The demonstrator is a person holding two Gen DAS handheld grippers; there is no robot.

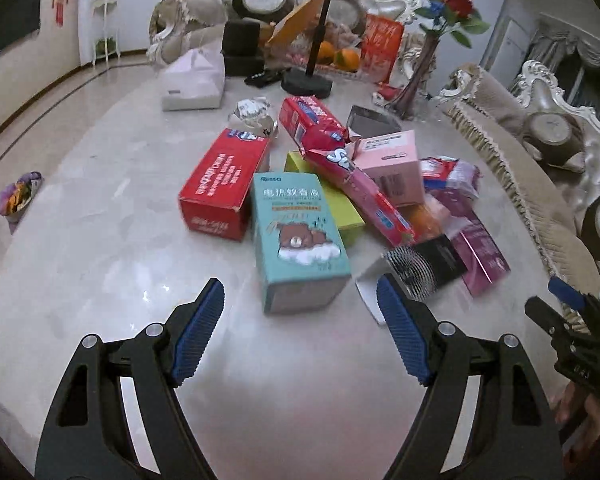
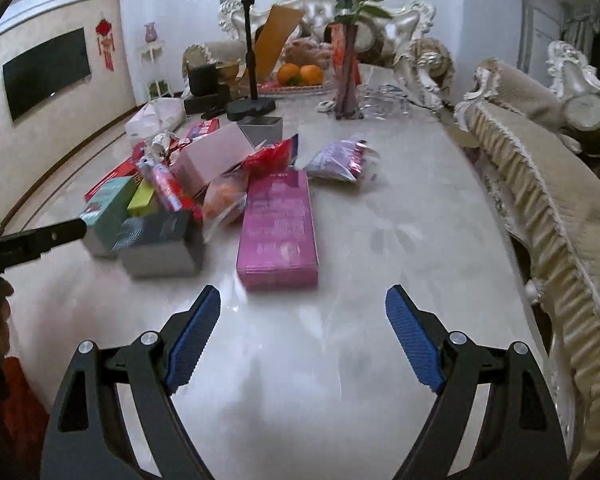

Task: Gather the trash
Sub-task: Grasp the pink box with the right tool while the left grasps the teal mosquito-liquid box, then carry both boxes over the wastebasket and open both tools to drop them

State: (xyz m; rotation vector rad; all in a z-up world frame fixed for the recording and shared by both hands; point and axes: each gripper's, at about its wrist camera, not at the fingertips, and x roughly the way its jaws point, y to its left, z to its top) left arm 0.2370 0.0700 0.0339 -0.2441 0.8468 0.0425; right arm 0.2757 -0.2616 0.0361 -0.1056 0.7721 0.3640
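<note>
A glossy marble tabletop (image 1: 100,208) carries a heap of trash near its middle: a teal box (image 1: 298,240) at the front, a red box (image 1: 224,184) touching its left side, and a magenta box (image 2: 278,226) at the heap's right. The left claw (image 1: 300,328) hangs spread wide and holding nothing, just short of the teal box. The right claw (image 2: 302,336) is likewise spread and unloaded, near the magenta box, toward the tabletop's near edge.
</note>
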